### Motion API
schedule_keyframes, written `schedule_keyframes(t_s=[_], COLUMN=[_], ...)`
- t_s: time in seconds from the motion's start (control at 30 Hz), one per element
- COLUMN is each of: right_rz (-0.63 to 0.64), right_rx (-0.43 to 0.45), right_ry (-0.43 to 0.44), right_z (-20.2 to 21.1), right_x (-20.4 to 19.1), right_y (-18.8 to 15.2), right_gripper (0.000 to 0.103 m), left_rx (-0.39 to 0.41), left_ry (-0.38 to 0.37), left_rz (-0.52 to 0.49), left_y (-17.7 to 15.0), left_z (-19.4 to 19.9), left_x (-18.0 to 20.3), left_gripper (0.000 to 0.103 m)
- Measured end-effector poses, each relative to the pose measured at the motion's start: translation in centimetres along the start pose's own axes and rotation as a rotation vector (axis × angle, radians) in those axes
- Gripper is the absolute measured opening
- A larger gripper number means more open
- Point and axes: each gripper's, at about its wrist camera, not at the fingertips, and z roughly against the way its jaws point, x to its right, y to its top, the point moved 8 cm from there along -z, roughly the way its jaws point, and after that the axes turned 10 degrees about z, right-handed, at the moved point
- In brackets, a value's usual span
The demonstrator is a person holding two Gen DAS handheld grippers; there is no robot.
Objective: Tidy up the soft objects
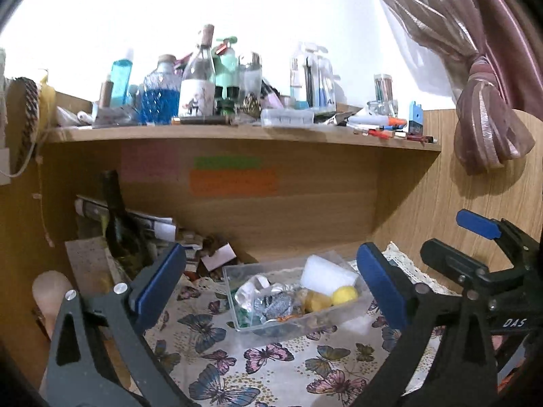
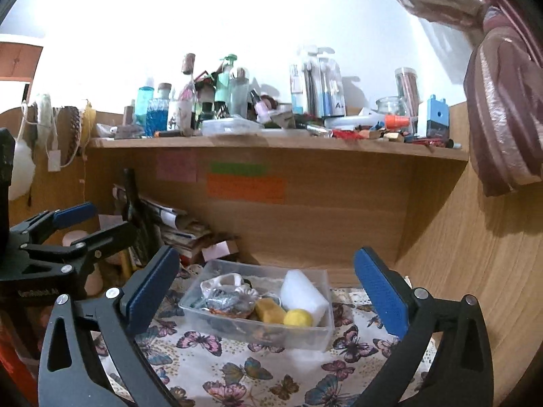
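Note:
A clear plastic box [image 1: 353, 307] [image 2: 307, 337] stands on the butterfly-print cloth [image 1: 258, 366] [image 2: 271, 373]. In it lie a white foam block [image 1: 325, 274] [image 2: 302, 291], a yellow ball [image 1: 345, 295] [image 2: 298, 317], a yellow sponge piece [image 1: 317, 301] [image 2: 269, 309] and crumpled silvery and white soft items [image 1: 268, 300] [image 2: 225, 293]. My left gripper [image 1: 271, 288] is open and empty, a little in front of the box. My right gripper [image 2: 268, 288] is open and empty, also just before the box. Each gripper shows at the edge of the other's view [image 1: 482, 237] [image 2: 71, 224].
A dark bottle [image 1: 118, 224] [image 2: 135, 217] and stacked papers [image 2: 176, 224] stand at the back left of the desk niche. A shelf [image 1: 237, 134] [image 2: 271, 142] above carries several bottles and pens. A tied curtain [image 1: 488, 118] [image 2: 502, 101] hangs at right.

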Motion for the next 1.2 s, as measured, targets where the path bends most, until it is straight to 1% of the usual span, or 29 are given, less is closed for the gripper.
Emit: schedule_keyframes(t_s=[0.1,0.4,0.83,1.2], right_rz=[-0.001,-0.012,-0.020,-0.021], right_rx=[0.007,-0.007,-0.014,-0.014], right_ry=[-0.004,-0.013,-0.014,-0.011], right_z=[0.7,0.9,0.9,0.9], right_x=[-0.1,-0.1,-0.1,-0.1], right_y=[0.1,-0.4,-0.6,-0.6], right_gripper=[0.103,0.103,0.103,0.103], left_rx=[0.017,0.022,0.001,-0.001], left_ry=[0.010,-0.001,-0.009,-0.010], left_rz=[-0.011,-0.014,-0.006,-0.004], left_y=[0.1,-0.2,-0.6,-0.7], left_z=[0.8,1.8,1.5,1.4], left_x=[0.1,0.3,0.3,0.3], left_gripper=[0.102,0.103,0.103,0.103])
